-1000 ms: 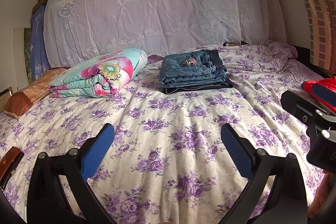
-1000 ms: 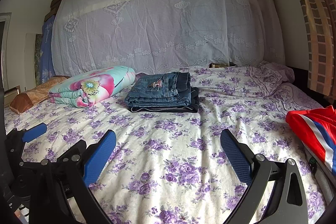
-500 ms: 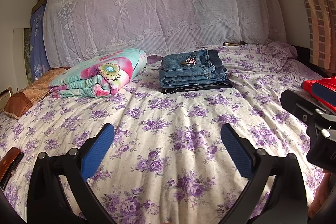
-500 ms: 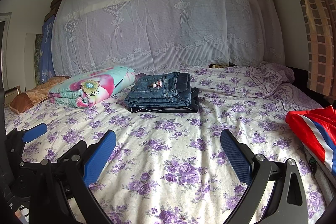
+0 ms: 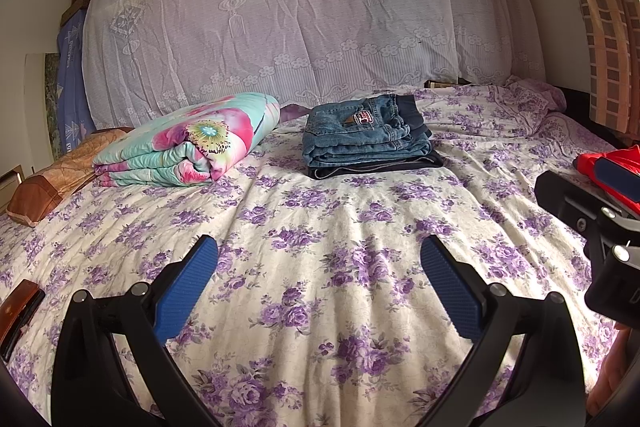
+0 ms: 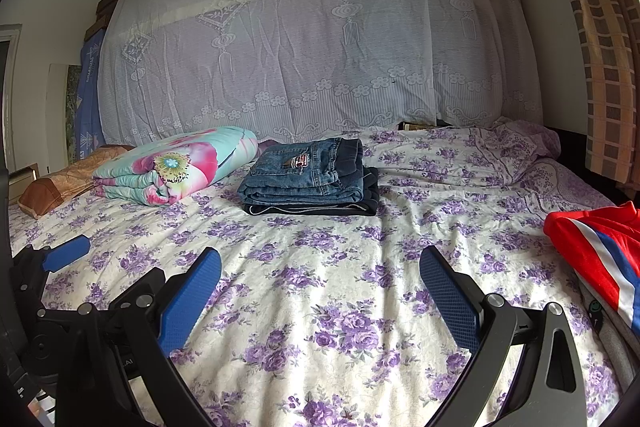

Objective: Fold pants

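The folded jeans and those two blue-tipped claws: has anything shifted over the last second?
Nothing visibly changed. The folded jeans lie as before on the dark garment, beside the rolled floral quilt. The left gripper and right gripper stay open over the bedsheet, holding nothing.

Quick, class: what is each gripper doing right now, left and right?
Left gripper: open, holding nothing, above the bed sheet.
Right gripper: open, holding nothing.

Home bedroom, floral-sheeted bed [image 5: 320, 227], folded quilt [image 5: 188, 143], lace drape [image 6: 312, 47]
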